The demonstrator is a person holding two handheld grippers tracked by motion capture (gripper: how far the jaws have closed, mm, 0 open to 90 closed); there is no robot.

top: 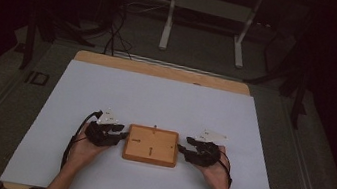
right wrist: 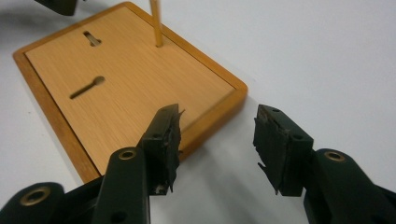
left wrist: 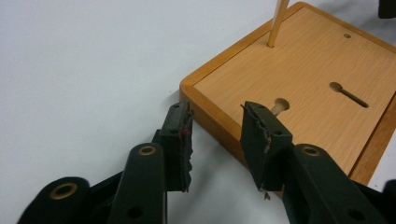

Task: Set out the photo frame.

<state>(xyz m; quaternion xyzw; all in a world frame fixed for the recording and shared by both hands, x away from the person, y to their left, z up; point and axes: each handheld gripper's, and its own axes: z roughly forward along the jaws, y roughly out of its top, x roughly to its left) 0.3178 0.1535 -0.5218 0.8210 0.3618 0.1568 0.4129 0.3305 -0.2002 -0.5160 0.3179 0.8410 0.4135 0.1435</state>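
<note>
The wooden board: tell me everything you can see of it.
The board is a flat rectangle of light wood with a darker, rounded orange-brown rim. Its face has two keyhole-shaped slots and a small hole, and a thin wooden peg stands upright near its far edge. It lies flat on the white table, between the left gripper and right gripper; each stands open at a short end.

Place: I read it as a dim lab or recording room.
Table: white sheet (top: 156, 97) over a wood top (top: 160, 70).
Behind: white desk frame (top: 208, 19), I see cables (top: 115, 31) on grey floor (top: 203, 54).
Sides: black stands (top: 34, 29), dark surroundings.
</note>
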